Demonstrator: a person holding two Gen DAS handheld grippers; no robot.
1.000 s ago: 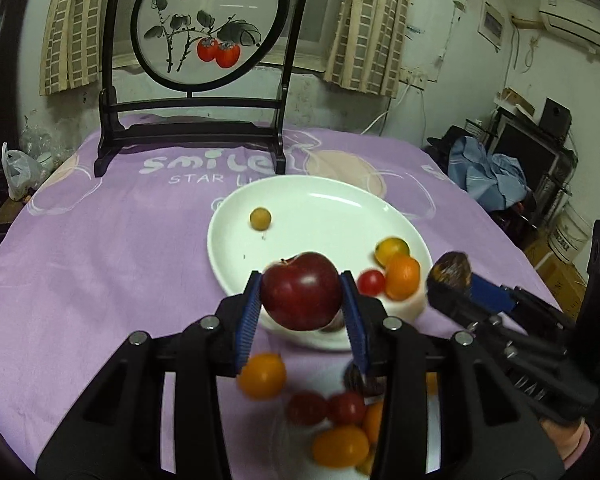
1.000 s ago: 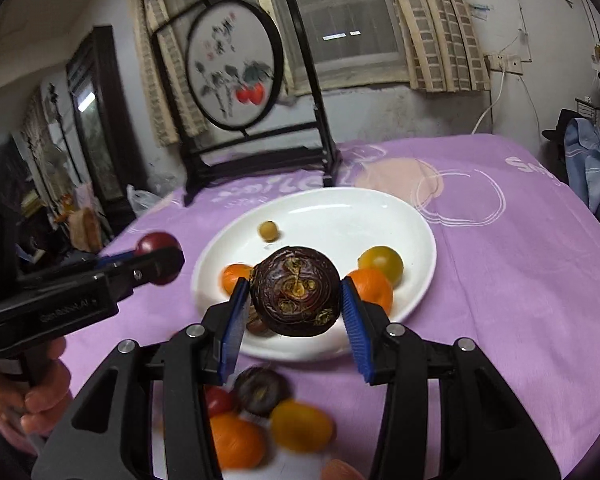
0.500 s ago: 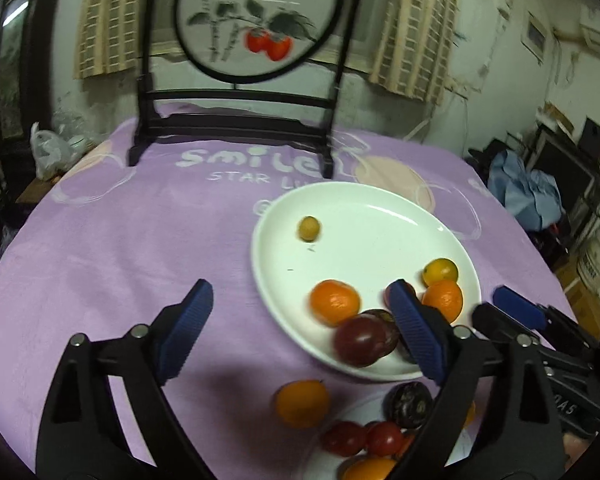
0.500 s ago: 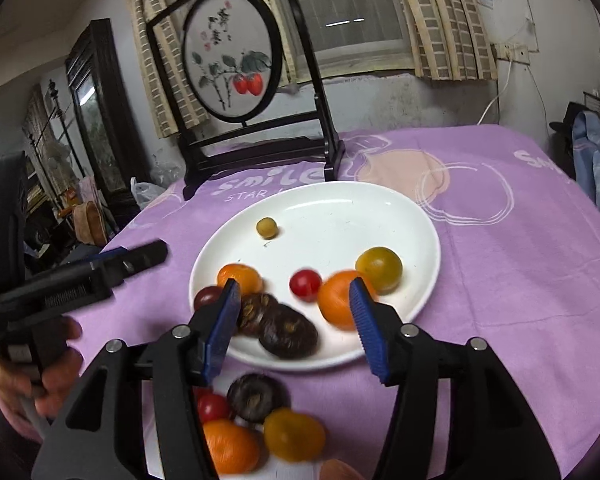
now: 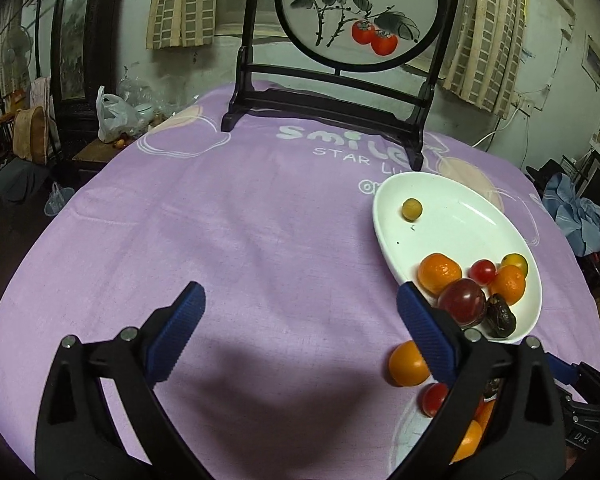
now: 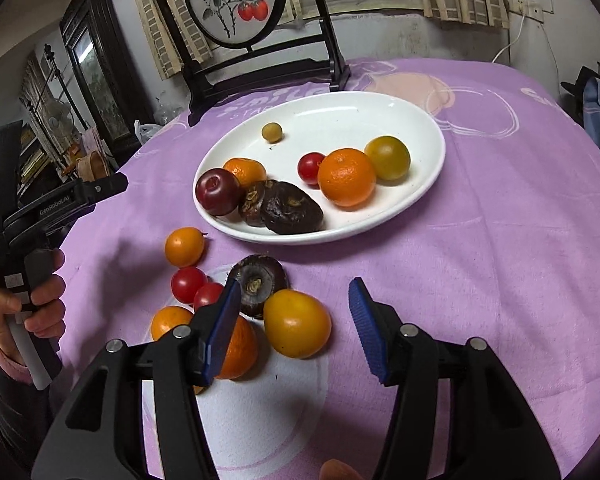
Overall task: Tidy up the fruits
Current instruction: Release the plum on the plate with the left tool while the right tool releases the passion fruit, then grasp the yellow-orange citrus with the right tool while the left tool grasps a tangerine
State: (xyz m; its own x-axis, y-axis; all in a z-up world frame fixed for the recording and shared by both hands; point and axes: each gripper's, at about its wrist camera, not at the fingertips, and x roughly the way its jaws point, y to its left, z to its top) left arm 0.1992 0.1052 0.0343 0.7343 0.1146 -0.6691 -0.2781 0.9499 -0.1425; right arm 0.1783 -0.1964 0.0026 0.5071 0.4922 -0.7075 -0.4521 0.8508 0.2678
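Note:
A white plate holds a red plum, two dark wrinkled fruits, two oranges, a cherry tomato, a green-yellow tomato and a small yellow fruit. Loose fruits lie in front of it: a small orange, two cherry tomatoes, a dark fruit, a yellow tomato and oranges. My right gripper is open and empty above the loose pile. My left gripper is open and empty over bare cloth, left of the plate.
A purple cloth covers the round table. A black stand with a round painted panel is at the table's far side. Furniture and bags stand beyond the left edge. The left gripper and its hand show in the right wrist view.
Both grippers let go of their fruits, the plum and a dark fruit, which now lie on the plate. Both opened and drew back; the left one swung left over bare cloth.

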